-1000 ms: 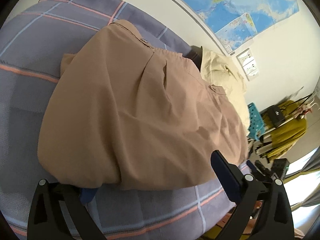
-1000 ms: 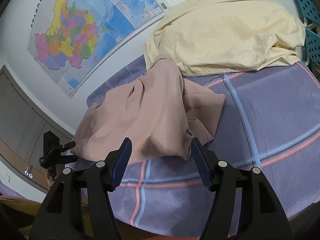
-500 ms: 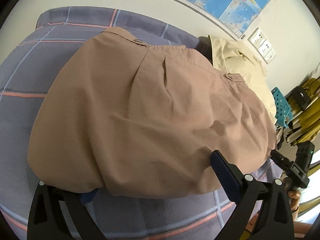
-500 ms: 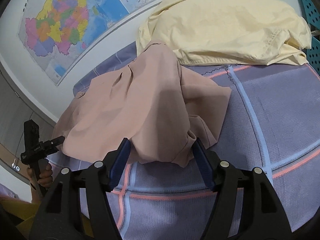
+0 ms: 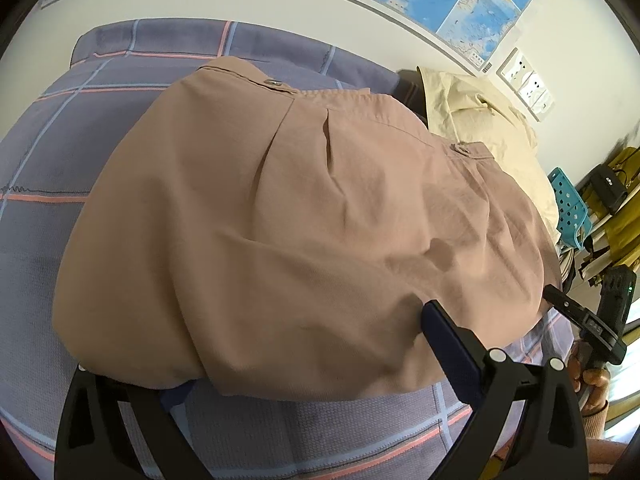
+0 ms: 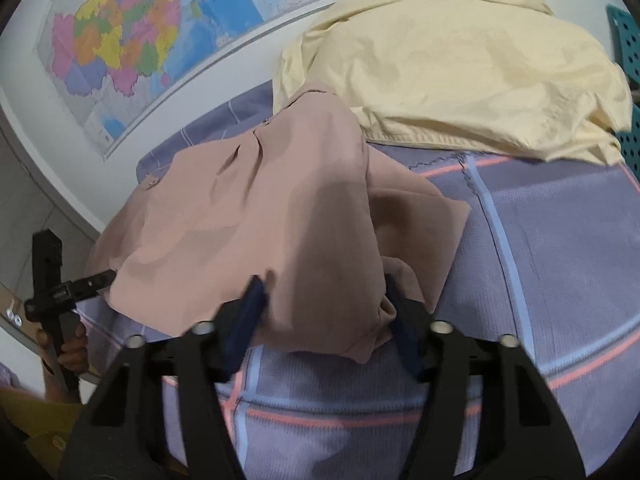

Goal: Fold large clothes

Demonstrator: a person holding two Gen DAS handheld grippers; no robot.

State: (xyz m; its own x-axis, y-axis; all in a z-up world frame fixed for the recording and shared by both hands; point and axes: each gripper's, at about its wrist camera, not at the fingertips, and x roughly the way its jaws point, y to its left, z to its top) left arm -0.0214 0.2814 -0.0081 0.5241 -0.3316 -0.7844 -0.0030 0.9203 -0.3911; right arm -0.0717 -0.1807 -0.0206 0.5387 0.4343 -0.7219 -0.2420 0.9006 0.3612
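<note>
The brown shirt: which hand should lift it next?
Probably the right. The right gripper has been closing its jaws around a bunch of the brown shirt; the left gripper stands wide along its near edge.

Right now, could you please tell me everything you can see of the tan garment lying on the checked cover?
The tan garment looks like thin woven cotton, with a stitched band, a central pleat and two small buttons. It lies bunched and creased on the purple checked cover, its far end against the pale yellow garment. The right gripper has just been closing, with the near hem bunched between its fingers. The left gripper straddles the other edge, one finger tucked underneath.
</note>
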